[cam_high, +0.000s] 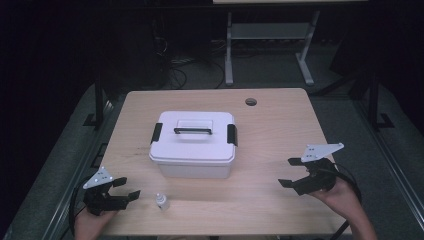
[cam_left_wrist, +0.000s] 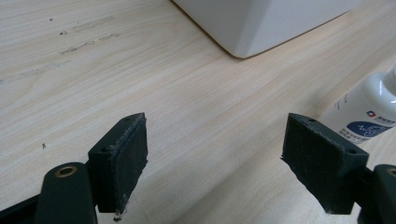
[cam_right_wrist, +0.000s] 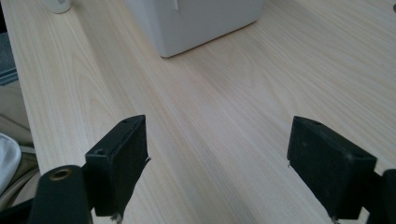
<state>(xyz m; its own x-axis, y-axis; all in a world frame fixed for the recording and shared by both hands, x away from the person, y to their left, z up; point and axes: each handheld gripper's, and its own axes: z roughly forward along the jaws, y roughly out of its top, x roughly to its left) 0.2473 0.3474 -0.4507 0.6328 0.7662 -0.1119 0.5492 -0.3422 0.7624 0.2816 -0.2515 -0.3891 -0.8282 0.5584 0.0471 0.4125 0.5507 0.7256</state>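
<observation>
A white lidded box (cam_high: 194, 143) with a black handle (cam_high: 193, 131) and black side latches sits shut in the middle of the wooden table (cam_high: 280, 125). A small white bottle (cam_high: 161, 201) stands in front of it near the table's front edge. My left gripper (cam_high: 126, 189) is open at the front left, just left of the bottle; the bottle (cam_left_wrist: 369, 112) lies beyond its right jaw and the box corner (cam_left_wrist: 261, 23) is farther off. My right gripper (cam_high: 292, 172) is open at the front right, empty, pointing toward the box (cam_right_wrist: 196, 21).
A round cable hole (cam_high: 251, 102) is at the table's back right. Behind the table are a metal desk frame (cam_high: 270, 45) and cables on the floor. Bare wood lies between the box and each gripper.
</observation>
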